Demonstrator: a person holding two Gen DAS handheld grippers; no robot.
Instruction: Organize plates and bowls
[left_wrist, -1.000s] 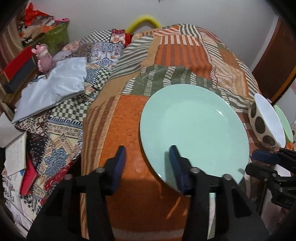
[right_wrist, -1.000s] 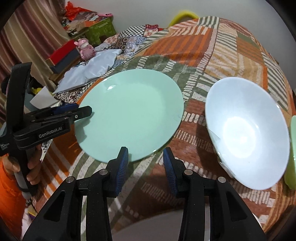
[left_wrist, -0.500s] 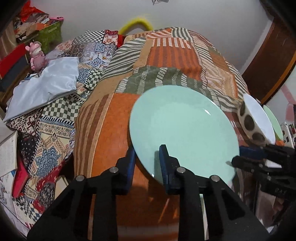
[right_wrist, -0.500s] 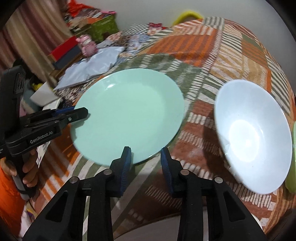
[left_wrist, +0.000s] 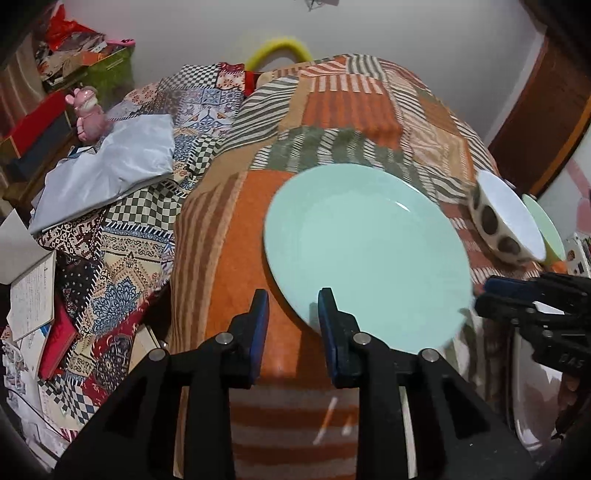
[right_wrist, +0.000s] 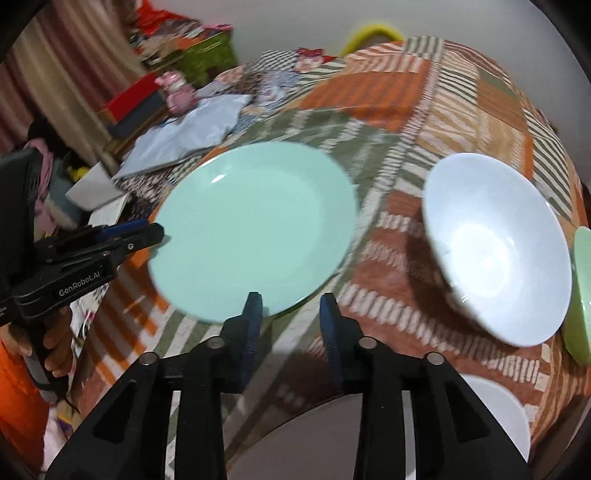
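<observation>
A mint green plate (left_wrist: 365, 254) (right_wrist: 255, 229) lies on the patchwork cloth of the table. My left gripper (left_wrist: 291, 314) is open, its fingers straddling the plate's near left rim without pinching it. My right gripper (right_wrist: 290, 314) is open at the plate's near edge, its left finger over the rim. A white bowl with dark spots (left_wrist: 506, 225) (right_wrist: 495, 247) sits tilted to the right of the plate. A second green dish (left_wrist: 546, 229) (right_wrist: 581, 295) shows behind the bowl.
The patchwork-covered table (left_wrist: 343, 107) drops off at its near edge. A bed with a grey pillow (left_wrist: 107, 162) and a pink toy (left_wrist: 86, 114) lies to the left. A white dish (right_wrist: 495, 417) sits low at the right. A wooden door (left_wrist: 546, 110) stands at the far right.
My left gripper narrowed around the plate's rim half a second ago and has opened wider again. Both grippers have shifted slightly, and the plate looks blurred.
</observation>
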